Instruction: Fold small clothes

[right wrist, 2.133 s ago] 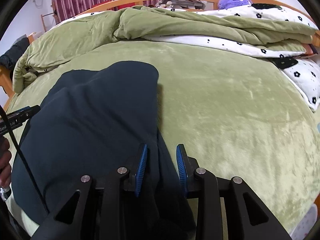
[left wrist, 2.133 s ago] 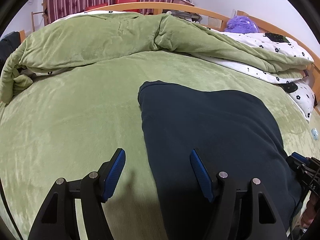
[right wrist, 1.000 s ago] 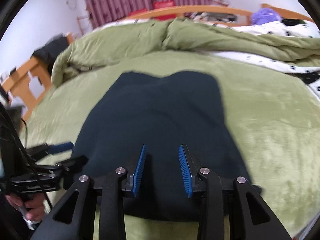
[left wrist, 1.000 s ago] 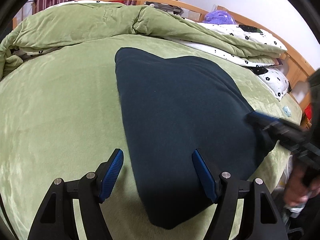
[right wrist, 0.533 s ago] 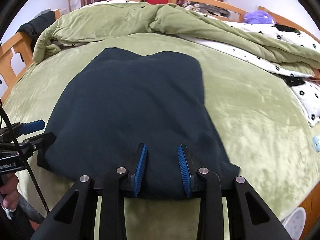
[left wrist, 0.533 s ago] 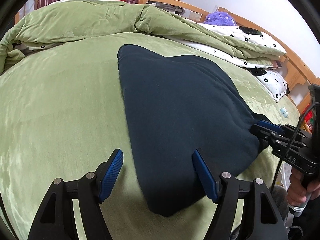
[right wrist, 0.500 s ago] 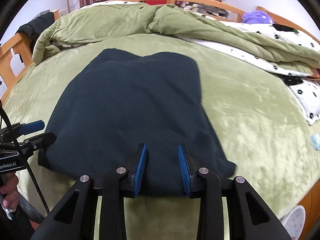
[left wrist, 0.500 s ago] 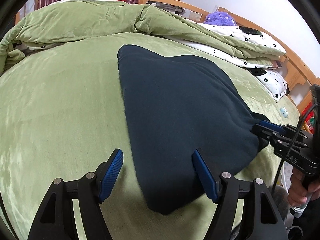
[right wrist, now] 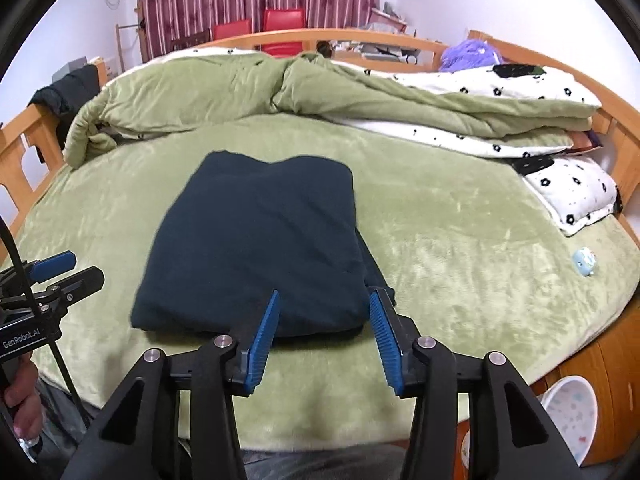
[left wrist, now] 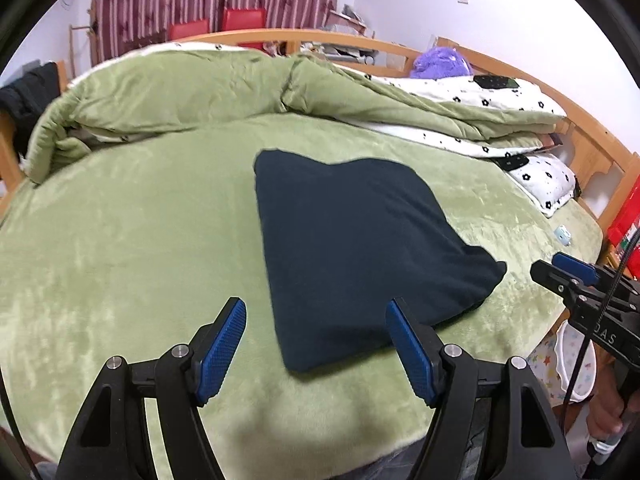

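Garment point(right wrist: 256, 248), one, dark, folded, is lying on green bed point(right wrist: 460, 240). Right view is showing its stacked near edges; left view isn't. Left gripper point(left wrist: 316, 344) jaws wide, empty; right gripper point(right wrist: 324, 336) jaws just been opening, nothing betw. them.

A bed point(right wrist: 400, 248) with a wooden frame point(right wrist: 360, 38) carries everything, its top covered by a green plush blanket point(left wrist: 120, 240). A folded dark garment point(right wrist: 256, 248) lies flat near the middle of it. Along the far side a green duvet point(right wrist: 192, 88) is bunched up, with white flower-print bedding point(right wrist: 500, 84) beside it. A small pale blue object point(right wrist: 584, 262) lies near the right edge.
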The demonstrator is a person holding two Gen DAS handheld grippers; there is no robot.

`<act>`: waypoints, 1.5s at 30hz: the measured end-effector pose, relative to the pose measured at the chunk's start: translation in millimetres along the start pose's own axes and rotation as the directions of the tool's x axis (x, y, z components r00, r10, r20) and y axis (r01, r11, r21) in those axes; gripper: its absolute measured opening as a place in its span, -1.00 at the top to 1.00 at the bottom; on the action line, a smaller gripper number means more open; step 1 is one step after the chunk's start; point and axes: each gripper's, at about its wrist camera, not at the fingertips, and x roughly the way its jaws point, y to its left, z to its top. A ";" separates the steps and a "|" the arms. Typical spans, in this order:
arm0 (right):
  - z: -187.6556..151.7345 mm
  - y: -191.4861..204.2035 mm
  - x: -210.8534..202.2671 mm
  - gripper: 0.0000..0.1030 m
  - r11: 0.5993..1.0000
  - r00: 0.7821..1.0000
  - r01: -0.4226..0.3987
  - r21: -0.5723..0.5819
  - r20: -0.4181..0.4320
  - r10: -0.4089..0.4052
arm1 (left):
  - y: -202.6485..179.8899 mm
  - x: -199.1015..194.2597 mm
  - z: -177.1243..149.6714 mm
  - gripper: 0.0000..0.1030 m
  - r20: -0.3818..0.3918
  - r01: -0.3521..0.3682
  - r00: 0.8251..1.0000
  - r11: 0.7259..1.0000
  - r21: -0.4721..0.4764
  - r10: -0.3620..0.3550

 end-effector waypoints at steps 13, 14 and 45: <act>-11.6 -7.7 -78.6 -0.79 0.998 0.996 0.045 0.050 0.077 -0.049 | -8.5 -88.1 -2.4 -0.73 0.093 -0.085 0.992 0.996 -0.004 0.085; -12.7 -9.0 -81.6 -0.81 0.998 0.996 0.042 0.053 0.080 -0.047 | -8.1 -91.6 -3.1 -0.73 0.099 -0.093 0.991 0.996 -0.008 0.093; -21.3 -13.9 -122.1 -0.83 0.996 0.992 0.065 0.060 0.108 -0.072 | -12.0 -126.6 -10.7 -0.73 0.143 -0.093 0.985 0.996 -0.018 0.095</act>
